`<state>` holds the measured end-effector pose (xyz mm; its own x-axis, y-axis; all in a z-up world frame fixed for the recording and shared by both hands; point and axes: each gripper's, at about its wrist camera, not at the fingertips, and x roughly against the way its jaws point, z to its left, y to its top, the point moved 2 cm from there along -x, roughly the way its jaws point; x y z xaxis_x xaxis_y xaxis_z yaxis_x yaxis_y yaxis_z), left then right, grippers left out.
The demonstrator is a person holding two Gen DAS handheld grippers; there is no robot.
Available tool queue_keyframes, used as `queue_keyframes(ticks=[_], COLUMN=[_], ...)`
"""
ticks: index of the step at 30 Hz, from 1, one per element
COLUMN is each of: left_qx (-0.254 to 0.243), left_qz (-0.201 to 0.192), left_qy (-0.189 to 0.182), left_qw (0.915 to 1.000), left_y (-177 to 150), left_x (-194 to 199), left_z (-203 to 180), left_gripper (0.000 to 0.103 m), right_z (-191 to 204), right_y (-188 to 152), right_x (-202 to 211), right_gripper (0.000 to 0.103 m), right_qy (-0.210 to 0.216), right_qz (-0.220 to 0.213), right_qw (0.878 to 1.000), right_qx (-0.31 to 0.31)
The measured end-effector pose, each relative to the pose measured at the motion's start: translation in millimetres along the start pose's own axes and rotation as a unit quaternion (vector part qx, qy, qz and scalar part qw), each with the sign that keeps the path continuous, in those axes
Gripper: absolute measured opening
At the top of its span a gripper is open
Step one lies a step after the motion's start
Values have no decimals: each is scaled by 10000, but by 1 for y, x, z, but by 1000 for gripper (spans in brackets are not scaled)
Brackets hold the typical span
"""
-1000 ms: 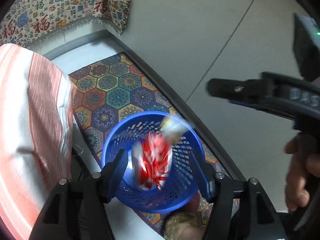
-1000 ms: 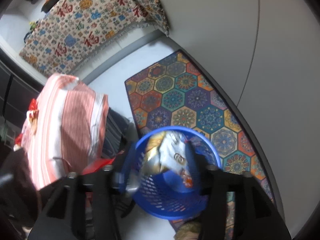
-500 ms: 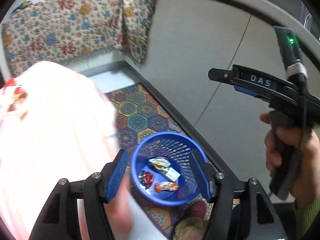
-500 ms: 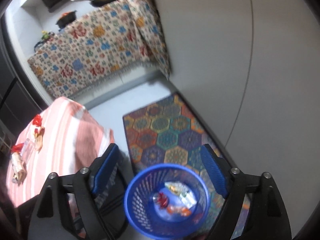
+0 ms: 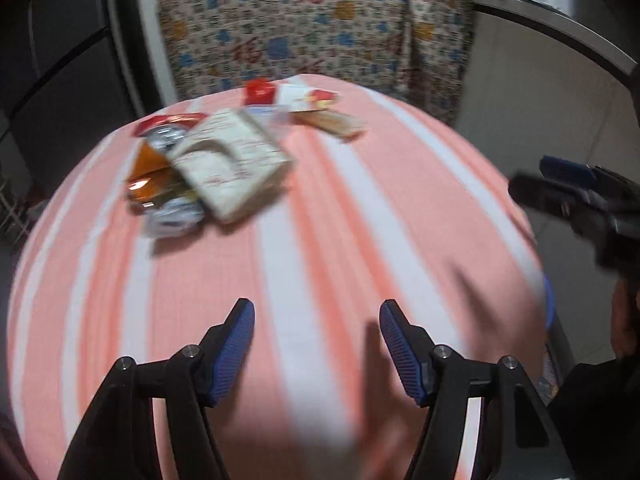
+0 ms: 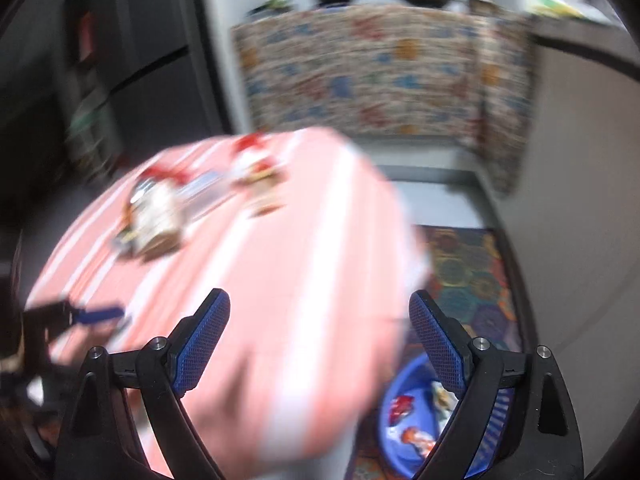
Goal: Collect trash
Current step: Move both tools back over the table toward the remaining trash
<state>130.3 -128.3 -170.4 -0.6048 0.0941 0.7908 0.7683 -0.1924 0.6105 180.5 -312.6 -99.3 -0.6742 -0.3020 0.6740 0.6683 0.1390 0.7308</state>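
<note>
Hovering over the pink-and-white striped worktop (image 5: 320,208), the left gripper (image 5: 317,346) has its jaws apart with nothing between them. The right gripper (image 6: 319,344) is also empty, its jaws having just been opening wide. The remaining trash sits in a blurred cluster toward the worktop's far left: a white paper carton (image 5: 230,160) lying over crumpled foil wrappers (image 5: 164,184), with red-and-white packets (image 5: 288,96) farther back. Down on the floor, beside the worktop's edge, the blue basket (image 6: 394,396) holds a few wrappers, next to a patterned mat (image 6: 468,268).
</note>
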Motion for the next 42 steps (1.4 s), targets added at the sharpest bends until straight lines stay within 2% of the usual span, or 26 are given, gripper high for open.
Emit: queue_keyframes(ticks=[6,7,9,13,17,23,26,30,34,35,36,37,39,42], left_qx=[335,369,521,506,489,567,424,-127,-410,-457,-505,-554,-584,-486], left_qz=[163,191,154,53,51,-96,-279,-266,-283,-301,-300,-242,-209,-194], left_qy=[313,315,283,253,198,29,-56,4,-67,-115,-140,-155,-163,-198], left_qw=[9988,9986,9981,9984,9986,9983,9987,9996,9987,9984,9982,9980,9979,9984], left_y=[-3,-4,-8,-11,-10,6,26,45,53,54,55,55,52,41], left_x=[-12,-15,-15,-10,-11,-11,-9,-23,-34,-34,-34,-35,-33,-22], left_z=[51,58,68,69,71,88,96,94,94,94,94,93,92,92], left_gripper=[67,70,83,86,88,88,88,88,87,80,59,48,42,42], right_z=[56,60,72,84,89,88,88,89,89,90,90,90,90,89], right_y=[-6,-7,-11,-20,-22,-23,-23,-23,-23,-23,-23,-23,-23,-23], right_x=[-45,-51,-62,-74,-78,-79,-79,-79,-79,-79,-79,-79,-79,-79], right_gripper=[92,92,92,92,100,102,102,103,103,103,103,103,103,103], right_qy=[278,277,267,297,311,336,346,352,357,361,360,360,363,364], right_qz=[493,573,731,1015,997,975,967,963,963,964,964,965,969,971], right_qw=[9968,9959,9940,9905,9906,9911,9912,9912,9912,9911,9911,9911,9911,9911], right_qx=[568,643,767,880,882,836,839,842,840,841,840,840,839,837])
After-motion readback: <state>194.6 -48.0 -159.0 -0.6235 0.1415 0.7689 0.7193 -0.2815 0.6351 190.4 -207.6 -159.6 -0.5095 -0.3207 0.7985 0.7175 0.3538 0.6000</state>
